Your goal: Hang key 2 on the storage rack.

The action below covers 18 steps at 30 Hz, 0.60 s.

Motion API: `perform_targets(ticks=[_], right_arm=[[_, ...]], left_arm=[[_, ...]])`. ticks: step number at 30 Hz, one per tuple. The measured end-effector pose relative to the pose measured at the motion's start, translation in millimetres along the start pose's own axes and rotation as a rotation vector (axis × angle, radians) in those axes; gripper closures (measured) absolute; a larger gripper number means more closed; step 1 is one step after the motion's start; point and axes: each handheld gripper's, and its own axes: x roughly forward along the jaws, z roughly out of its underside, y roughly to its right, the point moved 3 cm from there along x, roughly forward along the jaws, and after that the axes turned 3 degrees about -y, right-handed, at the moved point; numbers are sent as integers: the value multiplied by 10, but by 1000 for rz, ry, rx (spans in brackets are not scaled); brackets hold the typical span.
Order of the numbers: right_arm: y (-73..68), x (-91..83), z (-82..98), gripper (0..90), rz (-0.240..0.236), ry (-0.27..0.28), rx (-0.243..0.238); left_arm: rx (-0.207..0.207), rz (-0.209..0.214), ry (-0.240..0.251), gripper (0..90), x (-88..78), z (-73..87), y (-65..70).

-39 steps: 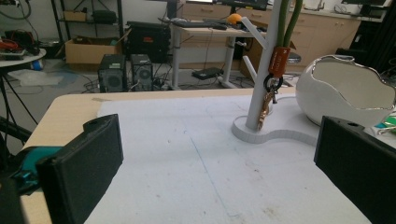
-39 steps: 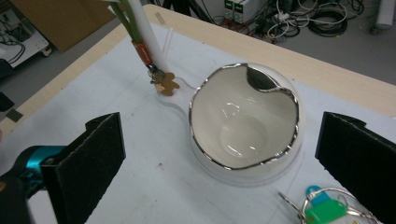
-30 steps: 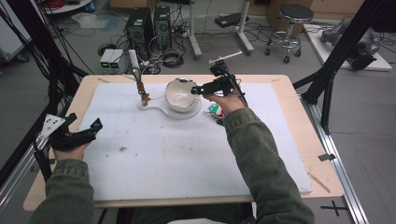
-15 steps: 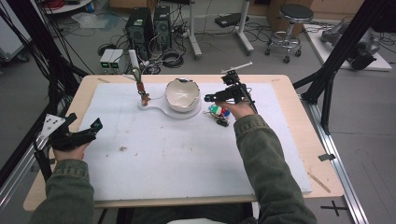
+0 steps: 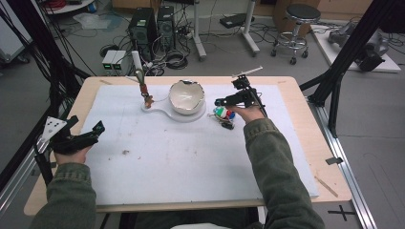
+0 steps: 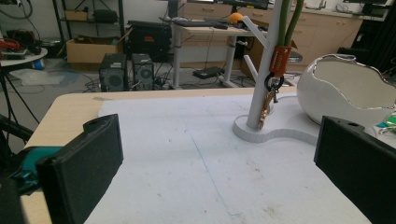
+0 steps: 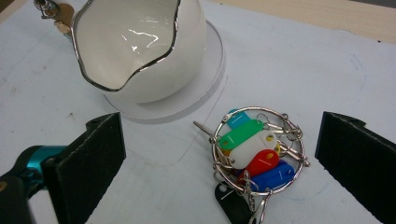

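Left gripper (image 5: 86, 136): near left edge of the worktop (image 5: 305, 95), held low over the white mat (image 5: 191, 162); fingers (image 6: 88, 158) spread wide, nothing between them.

White mat: covers most of the worktop, faint marks and specks on it.

Right gripper (image 5: 229, 101): right of centre, held just above the key ring; fingers (image 7: 93, 149) spread wide, holding nothing. In the right gripper view the key ring lies on the mat between the two fingers, touching neither.

Key ring (image 7: 257, 149): flat on the mat, just right of the bowl's base, apart from it. A large wire ring carrying green, white, red, blue and teal plastic tags, plus a black tag at its near side and a metal key pointing toward the bowl.

White bowl (image 5: 186, 97): egg-shaped with a jagged silver rim, seated on the round end of a white base plate (image 6: 280, 135); empty inside as far as shown.

Post (image 6: 266, 88): upright on the plate's other end, left of the bowl; an orange tag with keys (image 6: 275, 70) hangs on it.

Beyond the worktop: floor with computer towers (image 5: 148, 28), cables and a stool (image 5: 296, 19).
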Motion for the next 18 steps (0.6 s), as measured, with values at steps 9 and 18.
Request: perform_targets(ticks=[9, 18], right_arm=[[56, 167, 52, 10, 5, -44, -8], [97, 294, 100, 10, 11, -89, -16]], left_arm=[[-1, 1, 0, 17, 1, 1, -1], [0, 1, 3, 17, 0, -2, 3]])
